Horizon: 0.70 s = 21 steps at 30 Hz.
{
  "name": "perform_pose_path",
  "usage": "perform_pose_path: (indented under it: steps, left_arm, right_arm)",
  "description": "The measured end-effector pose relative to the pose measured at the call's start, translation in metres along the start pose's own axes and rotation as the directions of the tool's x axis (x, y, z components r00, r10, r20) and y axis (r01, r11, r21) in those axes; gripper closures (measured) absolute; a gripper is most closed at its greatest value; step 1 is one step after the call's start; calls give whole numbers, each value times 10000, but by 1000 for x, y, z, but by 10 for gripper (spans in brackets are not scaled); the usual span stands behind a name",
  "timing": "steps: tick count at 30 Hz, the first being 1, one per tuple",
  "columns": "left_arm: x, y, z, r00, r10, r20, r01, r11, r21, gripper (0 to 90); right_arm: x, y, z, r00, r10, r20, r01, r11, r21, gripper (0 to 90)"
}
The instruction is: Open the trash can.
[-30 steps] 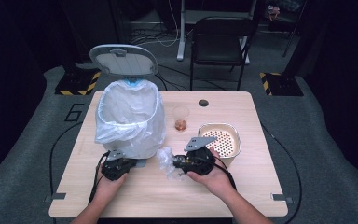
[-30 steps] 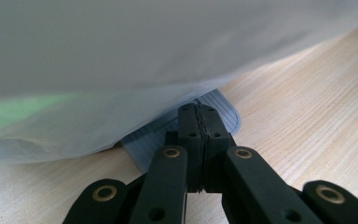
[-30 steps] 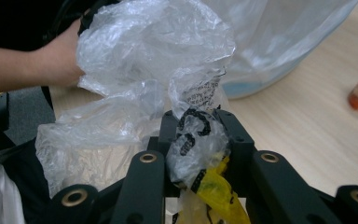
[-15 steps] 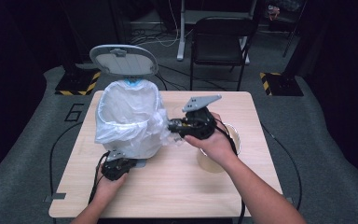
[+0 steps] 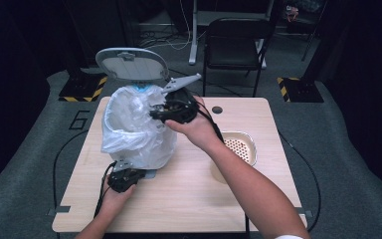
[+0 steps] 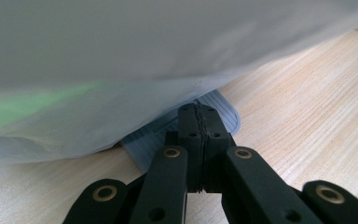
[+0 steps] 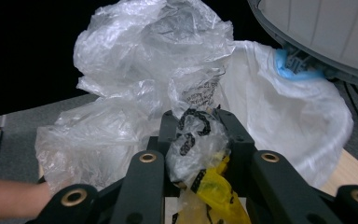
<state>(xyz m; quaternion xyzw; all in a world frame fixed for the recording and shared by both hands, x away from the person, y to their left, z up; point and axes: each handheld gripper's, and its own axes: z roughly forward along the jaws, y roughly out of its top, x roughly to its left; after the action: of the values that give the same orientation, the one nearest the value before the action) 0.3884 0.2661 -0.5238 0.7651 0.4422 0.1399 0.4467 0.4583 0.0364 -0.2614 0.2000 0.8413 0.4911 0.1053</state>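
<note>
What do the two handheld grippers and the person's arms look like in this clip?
Both are black: the left claw and right claw have paired linkage jaws with brass-coloured rivets. A grey three-cornered plate tops the right one. Black cables trail from each. Forearms are bare; a white sleeve edge shows.

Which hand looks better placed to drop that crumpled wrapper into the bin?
Right. The right gripper already clamps the crumpled wrapper above the lined bin, while the left gripper sits shut at the bin's pedal.
</note>
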Motion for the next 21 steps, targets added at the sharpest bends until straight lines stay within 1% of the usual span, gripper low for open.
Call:
perform_pose_path:
  steps: [2, 3, 4, 6, 7, 8, 10, 11, 12, 14, 15, 17, 19, 20, 21]
  left_arm:
    - [-1, 0, 0, 10000, 40, -30, -40, 10000, -21, 892]
    - [0, 0, -1, 9999, 132, -18, -132, 9999, 49, 892]
    - [-1, 0, 0, 10000, -6, -6, 6, 10000, -66, 892]
    - [0, 0, 0, 10000, 9, -2, -9, 10000, -12, 892]
    - [-1, 0, 0, 10000, 14, -20, -14, 10000, -8, 892]
    - [-1, 0, 0, 10000, 45, -41, -45, 10000, 2, 893]
    - [-1, 0, 0, 9999, 79, -70, -79, 10000, 28, 892]
    - [-1, 0, 0, 10000, 57, -51, -57, 10000, 17, 892]
    - [-1, 0, 0, 10000, 42, -38, -42, 10000, -4, 892]
    - [-1, 0, 0, 10000, 59, -59, -59, 10000, 21, 892]
    - [-1, 0, 0, 10000, 58, -43, -58, 10000, 10, 892]
    - [0, 0, 0, 10000, 32, -20, -32, 10000, 3, 892]
    - [0, 0, 0, 10000, 3, 19, -3, 10000, -26, 893]
    - [0, 0, 0, 9999, 109, -8, -109, 9999, 68, 892]
    - [0, 0, 0, 10000, 43, -25, -43, 10000, 14, 892]
  right_arm:
    - [-3, 6, 16, 9999, 130, -40, -130, 9999, -11, 735]
    - [-3, 8, 21, 9998, 200, -21, -200, 9998, -5, 733]
    - [-4, 11, 30, 9999, 168, 2, -168, 9998, 79, 731]
    - [-4, 14, 43, 9998, 163, 128, -166, 9997, 196, 704]
    - [-4, 14, 46, 9997, 206, 134, -209, 9996, 178, 661]
    - [-5, 14, 51, 9992, 366, 129, -367, 9993, 57, 583]
    - [-4, 13, 54, 9973, 612, 400, -609, 9981, -76, 462]
    - [-4, 13, 54, 9968, 589, 544, -584, 9982, -116, 400]
    - [-3, 13, 53, 9956, 586, 737, -568, 9980, -263, 363]
    - [-2, 13, 46, 9937, 649, 910, -598, 9965, -586, 320]
    - [-2, 13, 41, 9935, 651, 935, -572, 9947, -857, 304]
    - [-4, 13, 33, 9919, 659, 1081, -527, 9913, -1208, 293]
    - [-5, 13, 25, 9919, 820, 970, -671, 9866, -1484, 293]
    - [-5, 12, 20, 9927, 722, 966, -573, 9872, -1490, 293]
    - [-5, 11, 15, 9933, 607, 981, -452, 9872, -1532, 295]
